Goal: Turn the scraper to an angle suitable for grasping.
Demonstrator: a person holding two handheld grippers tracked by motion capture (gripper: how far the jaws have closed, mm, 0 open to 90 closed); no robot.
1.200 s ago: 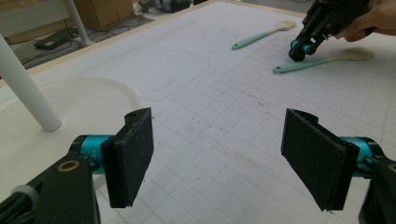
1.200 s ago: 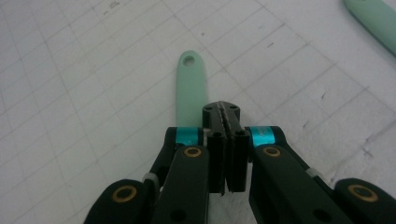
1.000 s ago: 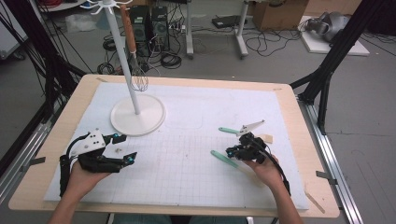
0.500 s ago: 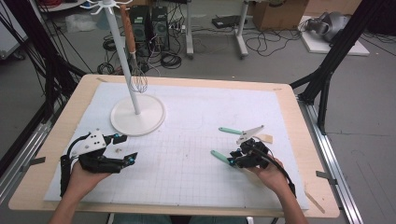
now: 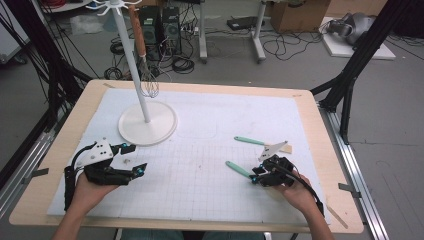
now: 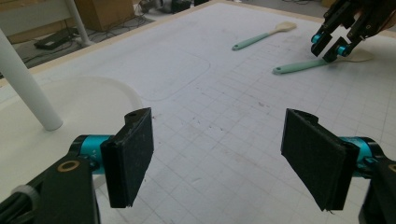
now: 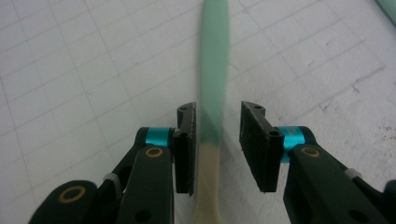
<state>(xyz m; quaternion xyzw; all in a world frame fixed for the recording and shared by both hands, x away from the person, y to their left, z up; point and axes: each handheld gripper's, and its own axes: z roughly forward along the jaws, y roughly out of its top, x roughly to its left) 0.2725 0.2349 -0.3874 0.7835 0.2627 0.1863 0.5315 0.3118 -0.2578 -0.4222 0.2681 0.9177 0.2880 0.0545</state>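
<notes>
While the left gripper (image 5: 131, 159) rests wide open far across the mat (image 5: 200, 125), the right gripper (image 7: 218, 149), jaws just parted and loose, straddles the near spatula (image 7: 212, 84), whose handle runs straight ahead between them.

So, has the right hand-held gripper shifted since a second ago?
Yes, slightly: the right hand-held gripper slid toward the table's near edge, away from the far spatula. Its jaws have just opened, straddling the near spatula.

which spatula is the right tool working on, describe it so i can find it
On the white mat, look right of the stand. Two green-handled spatulas lie there; it is the nearer spatula, lying between the right tool's pads. The farther one lies untouched.
</notes>
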